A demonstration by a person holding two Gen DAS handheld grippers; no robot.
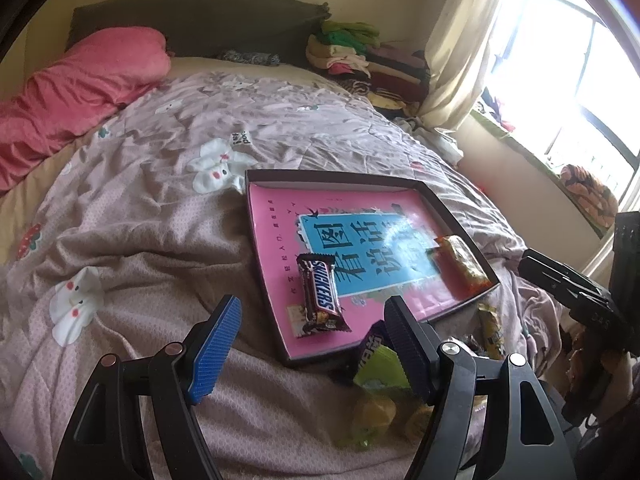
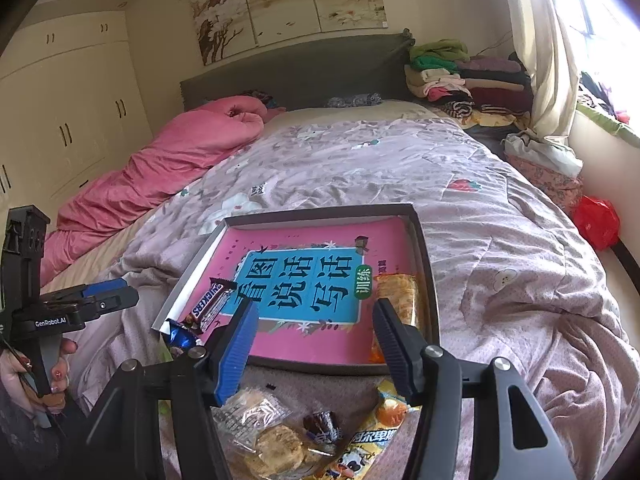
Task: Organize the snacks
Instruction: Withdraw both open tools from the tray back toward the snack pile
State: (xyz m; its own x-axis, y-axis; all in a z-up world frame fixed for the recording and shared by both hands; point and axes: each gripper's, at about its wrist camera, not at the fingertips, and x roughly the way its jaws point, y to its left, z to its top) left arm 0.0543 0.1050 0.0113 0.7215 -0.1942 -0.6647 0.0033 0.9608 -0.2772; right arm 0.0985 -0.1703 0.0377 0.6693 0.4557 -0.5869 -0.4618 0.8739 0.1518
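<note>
Snacks [image 2: 280,436] lie loose on the bed before the tray [image 2: 424,264]; a Snickers [image 1: 320,296] sits inside. Both jaws open, empty. I would grip one wrapper mid-length and lift it clear of the rim.

Tray [image 2: 425,264] middle open between Snickers [image 2: 211,305], orange packet [image 2: 400,292]

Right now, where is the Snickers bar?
The Snickers bar lies inside the shallow box, near its left front corner, opposite the orange snack packet.
</note>
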